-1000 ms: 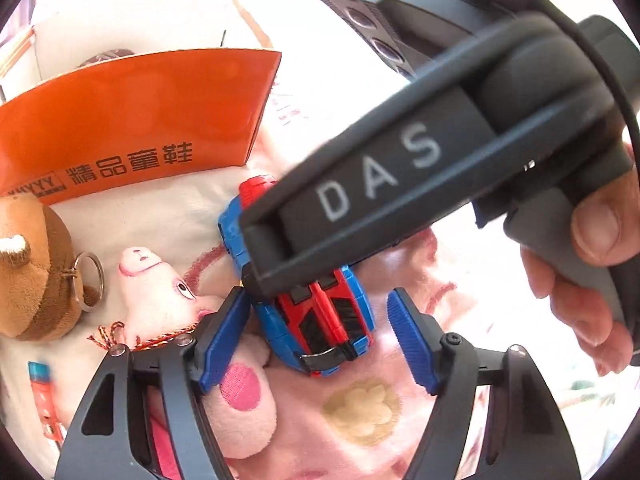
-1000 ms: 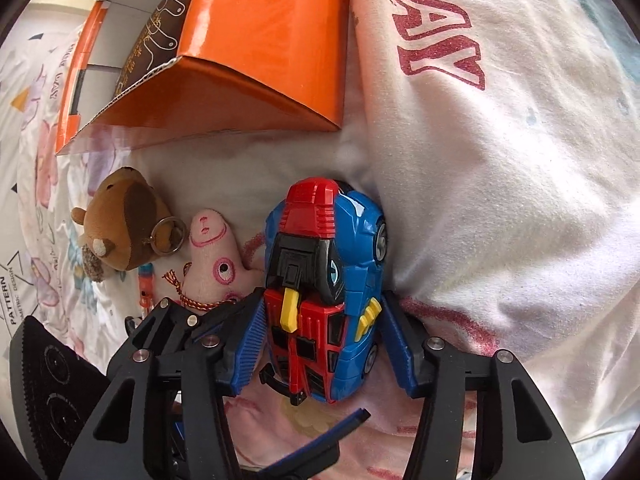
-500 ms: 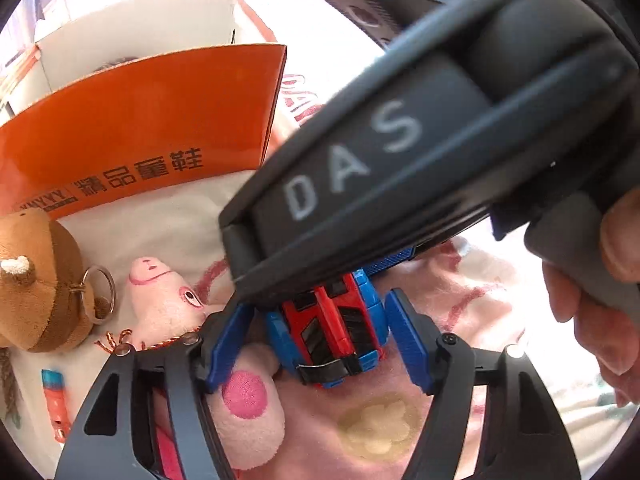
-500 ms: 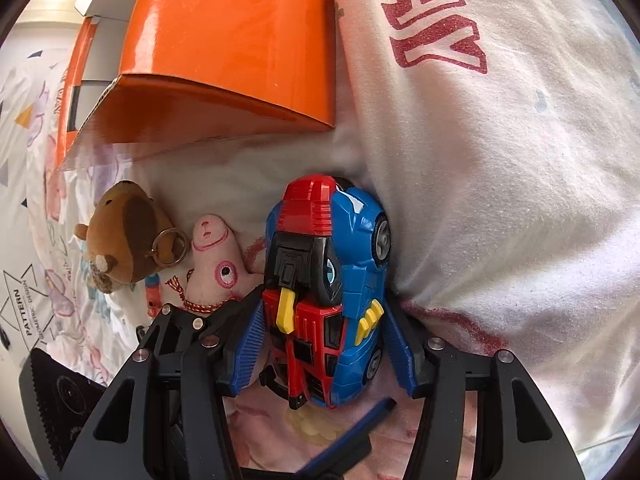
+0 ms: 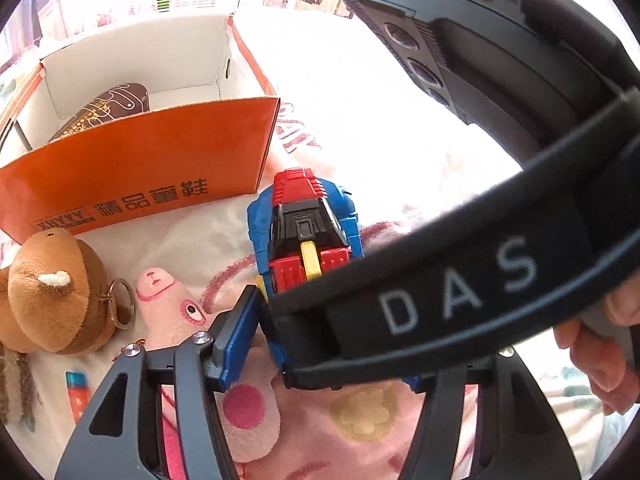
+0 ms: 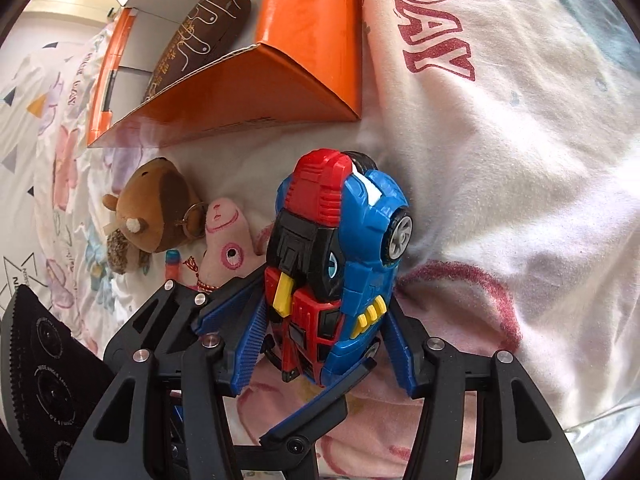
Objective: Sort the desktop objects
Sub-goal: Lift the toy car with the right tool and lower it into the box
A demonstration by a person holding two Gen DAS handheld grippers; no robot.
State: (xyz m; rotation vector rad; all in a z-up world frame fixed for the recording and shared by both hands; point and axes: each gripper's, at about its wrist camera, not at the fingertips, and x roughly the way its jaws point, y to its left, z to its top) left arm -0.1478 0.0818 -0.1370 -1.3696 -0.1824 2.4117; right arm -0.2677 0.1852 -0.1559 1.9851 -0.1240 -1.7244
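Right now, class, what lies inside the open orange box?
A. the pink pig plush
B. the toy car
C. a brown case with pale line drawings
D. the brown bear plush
C: the brown case lies within the orange box, while the toy car sits between the fingers of the right gripper and both plush toys lie on the cloth outside.

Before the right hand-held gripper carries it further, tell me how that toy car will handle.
The toy car looks like hard moulded plastic, so probably stiff and light. Its glossy, curved sides may slip between the blue pads. Its free wheels suggest it could roll once set down.
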